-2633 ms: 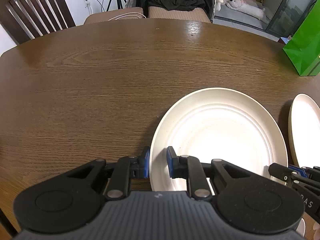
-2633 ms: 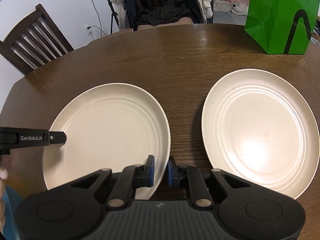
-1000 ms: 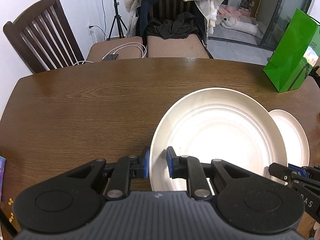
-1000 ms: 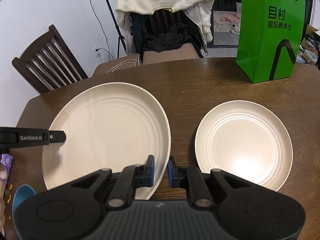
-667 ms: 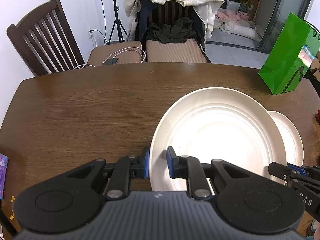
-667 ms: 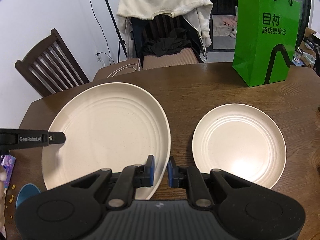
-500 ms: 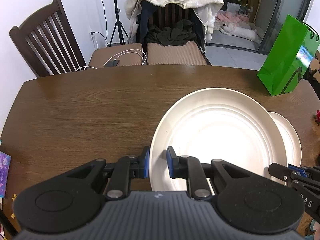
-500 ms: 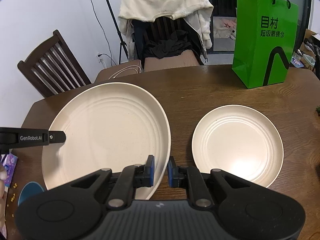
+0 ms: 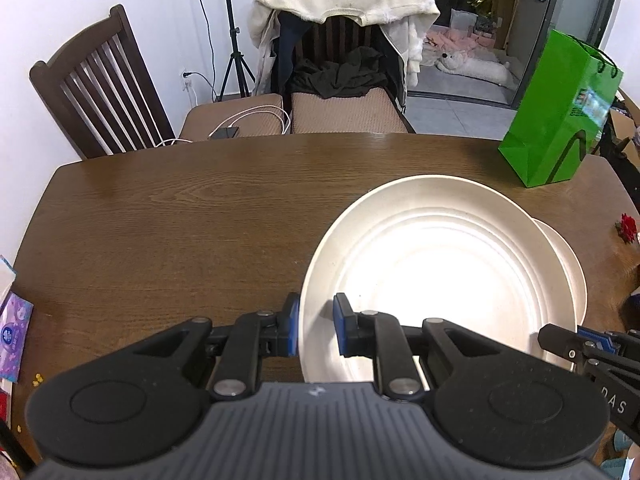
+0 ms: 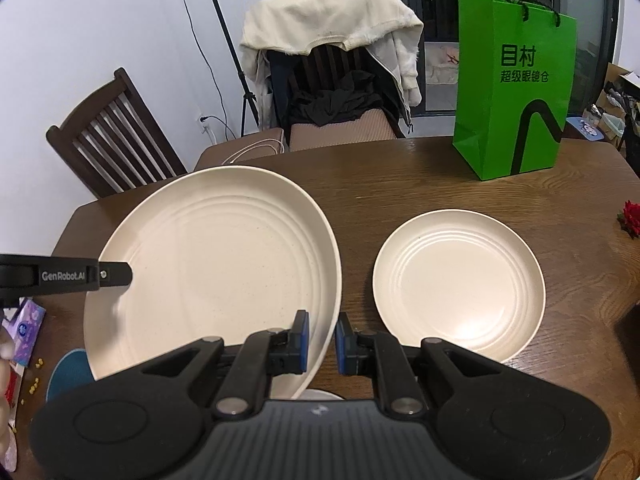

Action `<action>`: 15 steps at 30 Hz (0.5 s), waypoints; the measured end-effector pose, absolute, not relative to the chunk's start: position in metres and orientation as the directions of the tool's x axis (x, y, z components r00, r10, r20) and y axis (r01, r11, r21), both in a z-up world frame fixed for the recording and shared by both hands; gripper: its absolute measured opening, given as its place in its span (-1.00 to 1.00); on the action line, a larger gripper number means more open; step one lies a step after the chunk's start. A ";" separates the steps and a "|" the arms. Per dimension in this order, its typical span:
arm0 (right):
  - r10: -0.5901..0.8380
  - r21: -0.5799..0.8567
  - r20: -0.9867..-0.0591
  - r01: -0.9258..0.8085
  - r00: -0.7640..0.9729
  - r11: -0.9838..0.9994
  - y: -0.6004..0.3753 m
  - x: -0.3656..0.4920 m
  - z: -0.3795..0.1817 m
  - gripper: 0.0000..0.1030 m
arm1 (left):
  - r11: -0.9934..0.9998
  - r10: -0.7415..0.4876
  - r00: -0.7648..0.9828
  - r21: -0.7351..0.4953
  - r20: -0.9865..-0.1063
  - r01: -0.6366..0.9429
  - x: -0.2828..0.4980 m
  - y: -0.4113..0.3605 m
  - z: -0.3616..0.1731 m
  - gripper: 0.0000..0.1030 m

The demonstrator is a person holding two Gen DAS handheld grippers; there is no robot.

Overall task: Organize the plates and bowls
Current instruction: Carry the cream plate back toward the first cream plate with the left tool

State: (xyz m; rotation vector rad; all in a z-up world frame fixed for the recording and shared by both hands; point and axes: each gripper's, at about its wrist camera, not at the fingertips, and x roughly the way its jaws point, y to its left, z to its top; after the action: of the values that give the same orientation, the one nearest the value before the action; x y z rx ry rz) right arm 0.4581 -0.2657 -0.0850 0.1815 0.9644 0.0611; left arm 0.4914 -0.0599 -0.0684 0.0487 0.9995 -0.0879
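A large cream plate (image 9: 440, 276) (image 10: 224, 264) hangs in the air above the brown table (image 9: 168, 232), held from two sides. My left gripper (image 9: 316, 326) is shut on its left rim. My right gripper (image 10: 322, 336) is shut on its near right rim. The left gripper's black fingers (image 10: 100, 276) show at the plate's left edge in the right wrist view. A second cream plate (image 10: 458, 284) lies flat on the table to the right, partly hidden behind the held plate in the left wrist view (image 9: 568, 264).
A green paper bag (image 10: 516, 84) stands at the table's far right. A red flower (image 10: 630, 218) lies near the right edge. A purple tissue pack (image 9: 12, 332) and a blue bowl (image 10: 70, 372) sit low at the left. Two chairs (image 9: 104, 92) stand behind the table.
Both grippers have risen with the large plate: the table and the second plate look smaller and farther below. The held plate keeps its place between both pairs of fingers.
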 end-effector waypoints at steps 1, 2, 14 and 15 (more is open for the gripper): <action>0.132 0.181 -0.810 0.030 0.572 0.983 -0.267 0.456 -0.084 -0.75 | 0.995 -0.051 0.540 0.002 -0.840 0.097 0.489 -0.061 -0.067 -0.65; 0.131 0.181 -0.808 0.030 0.574 0.983 -0.267 0.453 -0.082 -0.75 | 0.995 -0.051 0.541 0.003 -0.839 0.098 0.486 -0.063 -0.066 -0.65; 0.128 0.174 -0.794 0.021 0.594 0.984 -0.274 0.422 -0.068 -0.75 | 0.996 -0.050 0.559 0.003 -0.827 0.094 0.449 -0.068 -0.053 -0.65; 0.128 0.174 -0.794 0.020 0.595 0.985 -0.274 0.420 -0.067 -0.75 | 0.996 -0.051 0.561 0.002 -0.826 0.092 0.445 -0.069 -0.051 -0.65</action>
State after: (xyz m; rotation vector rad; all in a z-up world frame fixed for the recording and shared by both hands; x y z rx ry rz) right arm 0.4201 -0.2741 -0.0666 0.1711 0.9327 0.0630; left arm 0.4454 -0.0686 -0.0514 0.0468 0.9715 -0.0843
